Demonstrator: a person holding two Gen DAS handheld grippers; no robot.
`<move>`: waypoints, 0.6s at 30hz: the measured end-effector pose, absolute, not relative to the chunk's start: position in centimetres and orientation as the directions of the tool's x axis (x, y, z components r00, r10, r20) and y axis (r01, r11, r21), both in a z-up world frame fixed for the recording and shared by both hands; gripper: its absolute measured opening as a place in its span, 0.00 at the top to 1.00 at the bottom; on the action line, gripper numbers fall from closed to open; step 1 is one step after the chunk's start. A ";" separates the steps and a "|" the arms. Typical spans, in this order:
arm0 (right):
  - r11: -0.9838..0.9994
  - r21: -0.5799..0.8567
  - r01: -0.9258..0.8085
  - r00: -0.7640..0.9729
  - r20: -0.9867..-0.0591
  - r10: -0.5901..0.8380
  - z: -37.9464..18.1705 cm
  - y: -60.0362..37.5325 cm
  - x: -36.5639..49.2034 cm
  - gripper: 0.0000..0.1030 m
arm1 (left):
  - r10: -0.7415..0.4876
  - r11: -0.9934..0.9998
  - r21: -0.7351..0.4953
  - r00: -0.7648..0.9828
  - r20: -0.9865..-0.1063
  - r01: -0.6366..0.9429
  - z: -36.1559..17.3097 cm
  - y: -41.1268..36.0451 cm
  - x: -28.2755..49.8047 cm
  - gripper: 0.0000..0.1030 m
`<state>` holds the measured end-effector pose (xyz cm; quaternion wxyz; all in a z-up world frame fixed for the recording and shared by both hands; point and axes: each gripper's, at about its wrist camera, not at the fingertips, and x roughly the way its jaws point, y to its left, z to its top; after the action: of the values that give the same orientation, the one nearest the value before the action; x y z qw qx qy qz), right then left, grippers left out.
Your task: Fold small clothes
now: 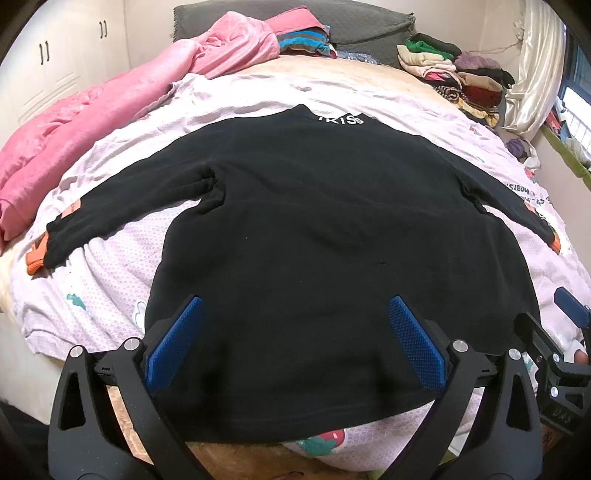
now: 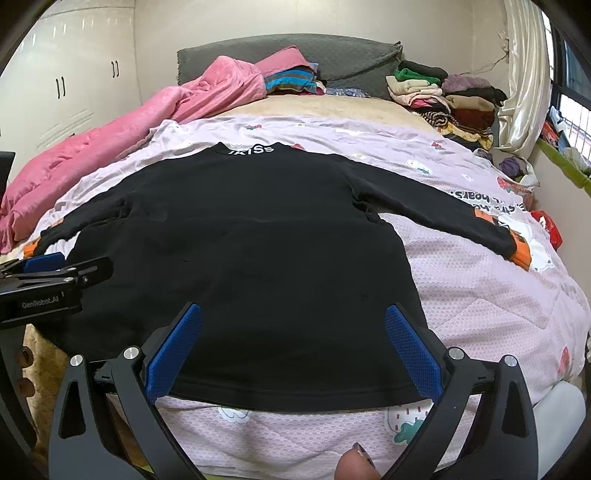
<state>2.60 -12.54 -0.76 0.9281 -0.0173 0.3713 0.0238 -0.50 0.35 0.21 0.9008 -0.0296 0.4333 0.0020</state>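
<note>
A black long-sleeved top lies flat on the bed — sleeves spread wide. White lettering marks its collar, orange patches its cuffs.

bed with pale pink printed cover | grey headboard | white wardrobe left | cream wall | curtain and bright window right

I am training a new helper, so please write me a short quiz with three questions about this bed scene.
1. True or false: the black sweatshirt lies spread flat with both sleeves out.
2. What are the left gripper and right gripper holding? A) a sleeve B) the hem C) nothing
3. Which colour is the blanket bunched along the bed's left side?

Key: 1 true; 2 C, both open near the hem; 3 pink.
</note>
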 end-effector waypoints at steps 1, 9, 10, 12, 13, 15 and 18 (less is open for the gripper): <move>0.998 -0.015 -0.057 0.724 -0.690 0.031 -0.8 -12.5 2.5 0.04 | -0.024 0.998 -0.054 0.624 -0.781 -0.030 0.3 0.5 -0.5 0.09; 0.998 -0.012 -0.058 0.724 -0.689 0.034 -0.7 -12.5 2.5 0.04 | -0.023 0.998 -0.054 0.623 -0.782 -0.031 0.3 0.5 -0.5 0.09; 0.998 -0.012 -0.057 0.723 -0.690 0.033 -0.7 -12.5 2.5 0.04 | -0.024 0.998 -0.055 0.623 -0.782 -0.030 0.3 0.6 -0.5 0.09; 0.998 -0.011 -0.059 0.724 -0.689 0.035 -0.7 -12.5 2.5 0.04 | -0.023 0.998 -0.055 0.623 -0.782 -0.031 0.3 0.6 -0.5 0.09; 0.998 -0.012 -0.058 0.723 -0.690 0.034 -0.7 -12.5 2.5 0.04 | -0.025 0.998 -0.056 0.622 -0.782 -0.031 0.3 0.6 -0.5 0.09; 0.998 -0.010 -0.060 0.725 -0.688 0.037 -0.7 -12.5 2.5 0.04 | -0.026 0.998 -0.058 0.623 -0.782 -0.031 0.3 0.6 -0.5 0.09; 0.998 -0.009 -0.061 0.725 -0.688 0.037 -0.8 -12.5 2.5 0.04 | -0.028 0.998 -0.060 0.623 -0.782 -0.031 0.3 0.6 -0.5 0.09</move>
<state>2.49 -12.54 -0.76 0.9286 -0.0156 0.3697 0.0264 -0.50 0.63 0.28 0.9001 -0.0337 0.4344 0.0008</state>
